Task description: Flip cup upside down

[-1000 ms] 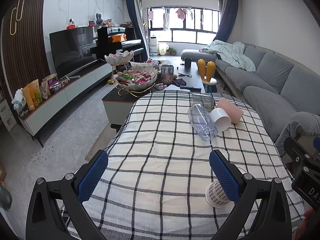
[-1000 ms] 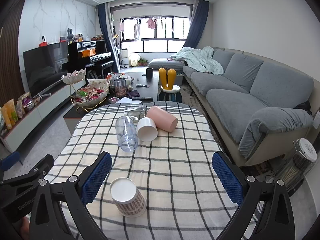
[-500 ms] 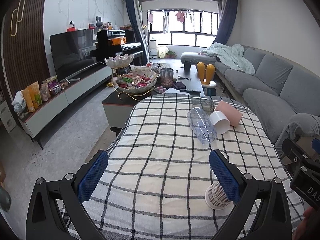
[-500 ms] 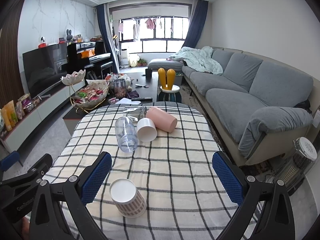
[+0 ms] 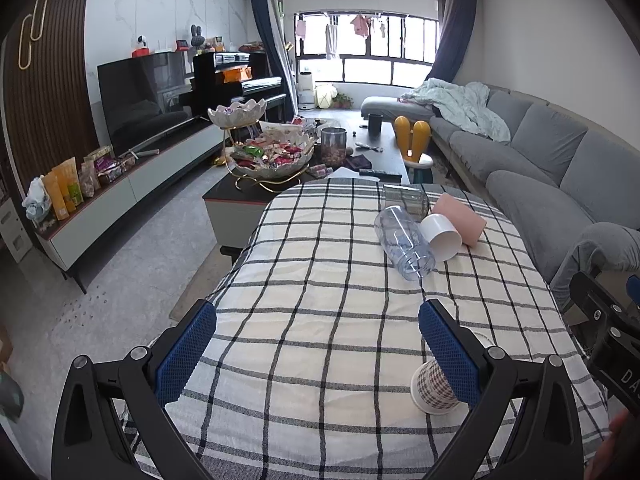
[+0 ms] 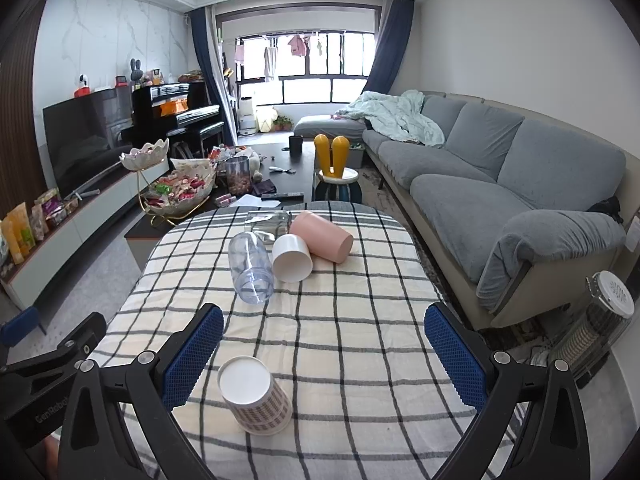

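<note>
A checked paper cup (image 6: 256,398) stands upside down on the checkered tablecloth (image 6: 344,344), near the front edge; it also shows in the left wrist view (image 5: 434,388), partly behind my left gripper's right finger. My left gripper (image 5: 318,346) is open and empty above the table's near end. My right gripper (image 6: 324,354) is open and empty, with the paper cup just right of its left finger. A clear plastic cup (image 6: 252,266), a white cup (image 6: 292,258), a pink cup (image 6: 322,236) and a glass (image 6: 268,220) lie on their sides at the far end.
A grey sofa (image 6: 500,184) runs along the right. A coffee table with snack bowls (image 6: 180,192) stands beyond the table. A TV console (image 5: 132,184) lines the left wall. A small heater (image 6: 600,320) stands on the floor at right.
Both grippers have pulled back and risen slightly from the table; the cups sit a little lower in both views. The paper cup has not moved.
</note>
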`<control>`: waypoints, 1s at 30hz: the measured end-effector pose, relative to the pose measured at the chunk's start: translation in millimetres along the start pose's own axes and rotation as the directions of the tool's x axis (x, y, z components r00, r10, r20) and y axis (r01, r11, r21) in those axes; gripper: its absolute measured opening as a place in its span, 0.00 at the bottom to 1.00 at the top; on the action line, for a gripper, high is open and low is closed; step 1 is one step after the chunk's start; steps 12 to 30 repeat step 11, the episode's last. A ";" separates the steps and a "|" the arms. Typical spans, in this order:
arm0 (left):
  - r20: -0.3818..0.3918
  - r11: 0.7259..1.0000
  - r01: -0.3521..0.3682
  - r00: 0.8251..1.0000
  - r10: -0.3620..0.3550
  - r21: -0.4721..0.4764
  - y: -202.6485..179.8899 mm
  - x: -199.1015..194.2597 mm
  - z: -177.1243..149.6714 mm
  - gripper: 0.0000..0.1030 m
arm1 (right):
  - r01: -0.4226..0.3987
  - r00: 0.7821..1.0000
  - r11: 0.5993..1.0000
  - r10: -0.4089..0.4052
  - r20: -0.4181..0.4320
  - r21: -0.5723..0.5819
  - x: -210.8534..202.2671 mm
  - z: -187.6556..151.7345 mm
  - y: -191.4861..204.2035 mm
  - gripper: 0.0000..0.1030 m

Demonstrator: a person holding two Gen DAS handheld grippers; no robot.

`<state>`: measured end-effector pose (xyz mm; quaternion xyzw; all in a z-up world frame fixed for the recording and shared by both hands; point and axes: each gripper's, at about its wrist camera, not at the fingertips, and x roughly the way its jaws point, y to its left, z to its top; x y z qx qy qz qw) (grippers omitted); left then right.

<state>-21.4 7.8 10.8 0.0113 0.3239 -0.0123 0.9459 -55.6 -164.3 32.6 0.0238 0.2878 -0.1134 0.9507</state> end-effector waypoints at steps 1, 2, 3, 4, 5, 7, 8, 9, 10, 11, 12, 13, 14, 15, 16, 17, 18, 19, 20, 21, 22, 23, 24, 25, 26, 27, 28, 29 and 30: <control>-0.003 1.000 0.002 1.000 -0.002 -0.001 -0.2 0.4 -0.1 1.00 | 0.001 1.000 1.000 -0.001 -0.001 0.001 -0.1 0.1 -0.1 0.98; -0.005 1.000 0.004 1.000 -0.004 -0.002 0.2 0.9 -0.6 1.00 | 0.001 1.000 1.000 -0.001 0.000 0.001 -0.3 0.1 -0.2 0.98; -0.008 1.000 0.006 1.000 -0.006 -0.004 0.4 1.7 -0.6 1.00 | 0.001 1.000 1.000 -0.001 0.000 0.001 0.2 0.1 -0.3 0.98; -0.010 1.000 0.007 1.000 -0.007 -0.005 0.5 2.2 -0.7 1.00 | 0.001 1.000 1.000 -0.001 0.000 0.001 0.2 0.1 -0.3 0.98; -0.013 1.000 0.008 1.000 -0.008 -0.006 0.2 3.0 -0.8 1.00 | 0.001 1.000 1.000 -0.001 0.000 0.001 0.2 0.0 -0.5 0.98; -0.018 1.000 0.007 1.000 -0.007 -0.006 1.0 3.8 -1.5 1.00 | 0.002 1.000 1.000 -0.002 0.000 0.001 0.2 0.1 -0.5 0.98; -0.020 1.000 0.006 1.000 -0.006 -0.005 1.2 4.5 -1.9 1.00 | 0.002 1.000 1.000 -0.002 0.000 0.001 0.2 0.1 -0.6 0.98; -0.021 1.000 0.004 1.000 -0.004 -0.004 1.3 5.1 -2.2 1.00 | 0.001 1.000 1.000 -0.001 -0.002 0.001 0.4 0.0 -0.7 0.98; -0.022 1.000 0.004 1.000 -0.004 -0.004 1.2 5.3 -2.4 1.00 | 0.002 1.000 1.000 -0.002 -0.003 0.003 0.4 -0.2 -1.3 0.98; -0.023 1.000 0.004 1.000 -0.004 -0.005 1.4 5.4 -2.7 1.00 | 0.003 1.000 1.000 -0.003 -0.004 0.006 1.2 -0.4 -2.8 0.98; -0.023 1.000 0.004 1.000 -0.004 -0.005 1.4 5.4 -2.7 1.00 | 0.003 1.000 1.000 -0.003 -0.004 0.006 1.2 -0.4 -2.8 0.98; -0.023 1.000 0.004 1.000 -0.004 -0.005 1.4 5.4 -2.7 1.00 | 0.003 1.000 1.000 -0.003 -0.004 0.006 1.2 -0.4 -2.8 0.98; -0.023 1.000 0.004 1.000 -0.004 -0.005 1.4 5.4 -2.7 1.00 | 0.003 1.000 1.000 -0.003 -0.004 0.006 1.2 -0.4 -2.8 0.98; -0.023 1.000 0.004 1.000 -0.004 -0.005 1.4 5.4 -2.7 1.00 | 0.003 1.000 1.000 -0.003 -0.004 0.006 1.2 -0.4 -2.8 0.98; -0.023 1.000 0.004 1.000 -0.004 -0.005 1.4 5.4 -2.7 1.00 | 0.003 1.000 1.000 -0.003 -0.004 0.006 1.2 -0.4 -2.8 0.98; -0.023 1.000 0.004 1.000 -0.004 -0.005 1.4 5.4 -2.7 1.00 | 0.003 1.000 1.000 -0.003 -0.004 0.006 1.2 -0.4 -2.8 0.98; -0.023 1.000 0.004 1.000 -0.004 -0.005 1.4 5.4 -2.7 1.00 | 0.003 1.000 1.000 -0.003 -0.004 0.006 1.2 -0.4 -2.8 0.98; -0.023 1.000 0.004 1.000 -0.004 -0.005 1.4 5.4 -2.7 1.00 | 0.003 1.000 1.000 -0.003 -0.004 0.006 1.2 -0.4 -2.8 0.98; -0.023 1.000 0.004 1.000 -0.004 -0.005 1.4 5.4 -2.7 1.00 | 0.003 1.000 1.000 -0.003 -0.004 0.006 1.2 -0.4 -2.8 0.98; -0.023 1.000 0.004 1.000 -0.004 -0.005 1.4 5.4 -2.7 1.00 | 0.003 1.000 1.000 -0.003 -0.004 0.006 1.2 -0.4 -2.8 0.98; -0.023 1.000 0.004 1.000 -0.004 -0.005 1.4 5.4 -2.7 1.00 | 0.003 1.000 1.000 -0.003 -0.004 0.006 1.2 -0.4 -2.8 0.98; -0.023 1.000 0.004 1.000 -0.004 -0.005 1.4 5.4 -2.7 1.00 | 0.003 1.000 1.000 -0.003 -0.004 0.006 1.2 -0.4 -2.8 0.98; -0.023 1.000 0.004 1.000 -0.004 -0.005 1.4 5.4 -2.7 1.00 | 0.003 1.000 1.000 -0.003 -0.004 0.006 1.2 -0.4 -2.8 0.98; -0.023 1.000 0.004 1.000 -0.004 -0.005 1.4 5.4 -2.7 1.00 | 0.003 1.000 1.000 -0.003 -0.004 0.006 1.2 -0.4 -2.8 0.98; -0.023 1.000 0.004 1.000 -0.004 -0.005 1.4 5.4 -2.7 1.00 | 0.003 1.000 1.000 -0.003 -0.004 0.006 1.2 -0.4 -2.8 0.98; -0.023 1.000 0.004 1.000 -0.004 -0.005 1.4 5.4 -2.7 1.00 | 0.003 1.000 1.000 -0.003 -0.004 0.006 1.2 -0.4 -2.8 0.98; -0.023 1.000 0.004 1.000 -0.004 -0.005 1.4 5.4 -2.7 1.00 | 0.003 1.000 1.000 -0.003 -0.004 0.006 1.2 -0.4 -2.8 0.98; -0.023 1.000 0.004 1.000 -0.004 -0.005 1.4 5.4 -2.7 1.00 | 0.003 1.000 1.000 -0.003 -0.004 0.006 1.2 -0.4 -2.8 0.98; -0.023 1.000 0.004 1.000 -0.004 -0.005 1.4 5.4 -2.7 1.00 | 0.003 1.000 1.000 -0.003 -0.004 0.006 1.2 -0.4 -2.8 0.98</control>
